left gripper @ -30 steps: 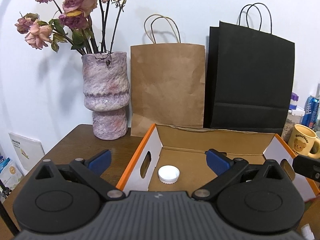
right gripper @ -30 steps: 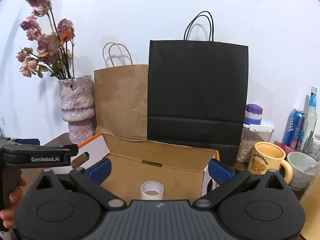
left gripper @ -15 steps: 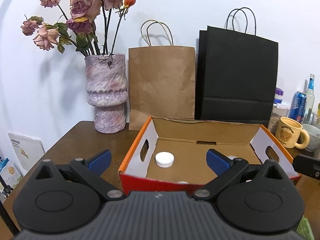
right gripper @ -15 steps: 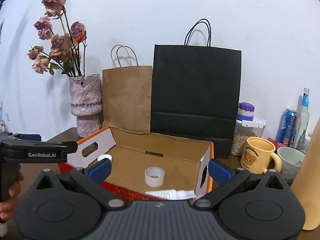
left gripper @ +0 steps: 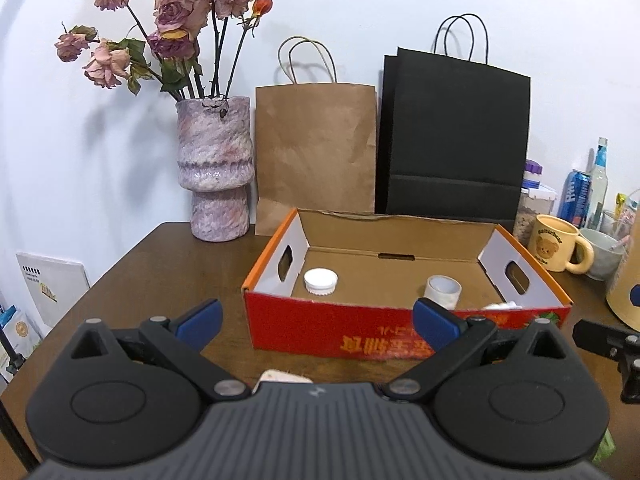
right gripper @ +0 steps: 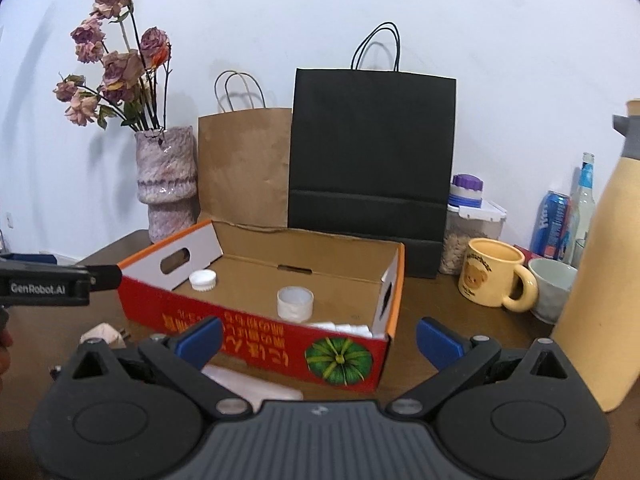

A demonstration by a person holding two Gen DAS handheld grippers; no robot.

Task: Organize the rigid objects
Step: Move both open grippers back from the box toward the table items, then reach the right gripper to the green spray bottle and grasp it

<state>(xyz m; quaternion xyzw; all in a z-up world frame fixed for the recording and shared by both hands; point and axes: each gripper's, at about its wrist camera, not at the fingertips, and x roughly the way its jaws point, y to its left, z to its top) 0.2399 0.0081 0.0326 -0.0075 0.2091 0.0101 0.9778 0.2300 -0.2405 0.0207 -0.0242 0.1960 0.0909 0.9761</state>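
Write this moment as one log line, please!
left gripper: open, empty | right gripper: open, empty | cardboard box: holds white cap, tape roll

The red box (left gripper: 404, 332) on the table (left gripper: 160, 280) is viewed closely from the front by both wrist cameras; the right is angled from its right corner.

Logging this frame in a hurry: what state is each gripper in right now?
Left gripper: open, holding nothing.
Right gripper: open, holding nothing.
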